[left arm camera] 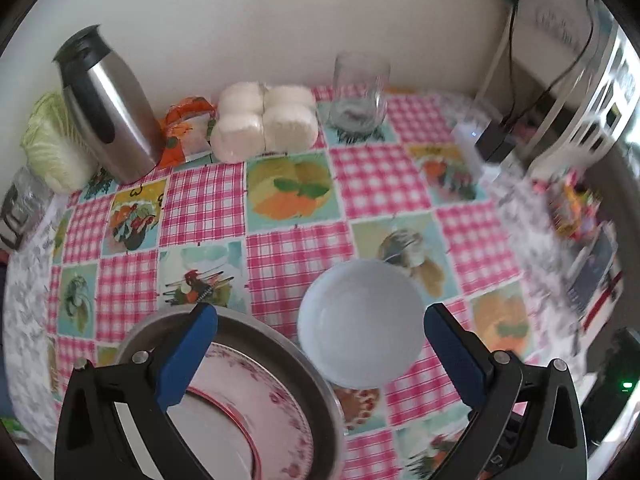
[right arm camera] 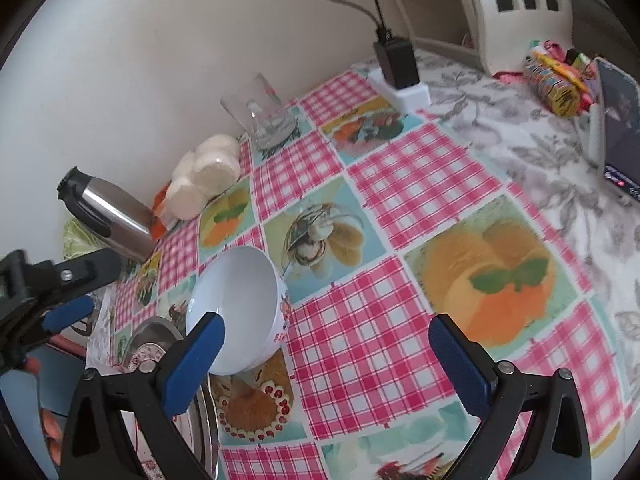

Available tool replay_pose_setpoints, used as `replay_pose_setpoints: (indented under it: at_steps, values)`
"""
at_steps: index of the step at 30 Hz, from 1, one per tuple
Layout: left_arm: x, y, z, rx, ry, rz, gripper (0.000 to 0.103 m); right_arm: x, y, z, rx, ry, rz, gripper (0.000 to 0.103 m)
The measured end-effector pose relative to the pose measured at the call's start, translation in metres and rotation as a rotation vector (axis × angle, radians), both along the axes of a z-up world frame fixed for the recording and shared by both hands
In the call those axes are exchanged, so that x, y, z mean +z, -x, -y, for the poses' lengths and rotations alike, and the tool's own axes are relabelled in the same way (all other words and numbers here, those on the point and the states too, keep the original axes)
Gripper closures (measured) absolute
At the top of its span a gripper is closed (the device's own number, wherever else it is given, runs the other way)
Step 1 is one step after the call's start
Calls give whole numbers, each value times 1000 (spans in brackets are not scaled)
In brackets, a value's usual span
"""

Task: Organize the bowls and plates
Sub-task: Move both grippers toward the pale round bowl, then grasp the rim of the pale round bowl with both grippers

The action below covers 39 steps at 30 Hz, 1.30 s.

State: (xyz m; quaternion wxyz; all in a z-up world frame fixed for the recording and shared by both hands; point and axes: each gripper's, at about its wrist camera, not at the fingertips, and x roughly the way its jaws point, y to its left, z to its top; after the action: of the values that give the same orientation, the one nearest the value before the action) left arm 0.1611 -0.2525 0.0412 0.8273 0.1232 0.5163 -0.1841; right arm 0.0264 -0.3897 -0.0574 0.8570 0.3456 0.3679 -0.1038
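A smooth white bowl (left arm camera: 361, 322), round and glossy inside with a small red print on its outer wall, sits upright on the pink gingham tablecloth (left arm camera: 376, 178) with its fruit panels. Just beside it, edges nearly touching, a shallow steel tray (left arm camera: 280, 340) holds a floral-rimmed pink plate (left arm camera: 256, 412). The left gripper (left arm camera: 320, 354) hangs spread wide and empty, its blue pads (ribbed rubber, by the look) flanking the bowl, one over the tray. The right gripper (right arm camera: 326, 364) is likewise wide apart, holding nothing, its left pad overlapping the bowl's rim.
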Motion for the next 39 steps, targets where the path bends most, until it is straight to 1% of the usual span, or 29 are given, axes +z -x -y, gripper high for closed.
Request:
replay_pose_setpoints:
  at_steps: [1, 3, 7, 9, 11, 12, 13, 14, 15, 16, 17, 18, 19, 21, 23, 25, 27, 30, 32, 34, 36, 38, 39]
  values:
    - [-5, -4, 3, 4, -39, -12, 0, -2, -3, -1, 5, 1, -2, 0]
    - [-11, -8, 9, 5, -74, -24, 0, -4, -10, -3, 17, 5, -2, 0]
    - [-20, -16, 22, -11, -174, 3, 0, -10, -17, -5, 8, -1, 1, 2]
    - [-28, -22, 24, -1, -195, -4, 1, -14, -21, -7, 18, -14, 4, 4]
    - [-36, -26, 25, 11, -195, -26, 3, -19, -25, -8, 16, -17, 3, 5]
    - [-41, -29, 26, 18, -195, -39, 10, -21, -26, -9, 20, -19, 2, 6]
    - [-46, -31, 26, 23, -198, -52, 15, -22, -27, -9, 24, -20, 2, 10]
    - [-50, -32, 28, 26, -203, -58, 17, -24, -29, -9, 26, -23, 1, 13]
    - [-56, -33, 29, 30, -212, -66, 19, -25, -30, -10, 25, -28, 1, 13]
    - [-59, -34, 30, 31, -217, -69, 19, -28, -31, -10, 25, -33, 0, 14]
    - [-62, -35, 31, 33, -222, -71, 19, -30, -32, -10, 29, -40, -1, 17]
    - [-65, -36, 32, 35, -225, -75, 22, -31, -33, -10, 33, -44, -1, 20]
    - [-68, -37, 32, 40, -224, -82, 30, -33, -35, -11, 38, -47, -3, 24]
    - [-72, -39, 32, 49, -229, -93, 37, -36, -37, -13, 46, -51, -7, 26]
    - [-76, -41, 33, 53, -241, -93, 38, -39, -41, -16, 57, -53, -6, 29]
    - [-79, -43, 33, 50, -247, -96, 45, -41, -44, -18, 66, -58, -5, 31]
    - [-82, -44, 32, 50, -254, -102, 49, -44, -47, -21, 75, -67, -6, 33]
    - [-85, -46, 32, 52, -255, -114, 59, -48, -51, -25, 84, -77, -17, 38]
    - [-89, -47, 32, 47, -251, -129, 63, -50, -52, -27, 89, -79, -14, 47]
    - [-91, -45, 35, 37, -246, -139, 69, -51, -53, -28, 89, -81, -16, 52]
    - [-93, -43, 38, 23, -245, -144, 72, -52, -53, -28, 92, -105, -4, 57]
    - [-92, -41, 42, 16, -254, -134, 73, -53, -53, -28, 100, -123, 6, 65]
    - [-92, -40, 43, 10, -252, -134, 73, -53, -53, -27, 103, -132, 13, 68]
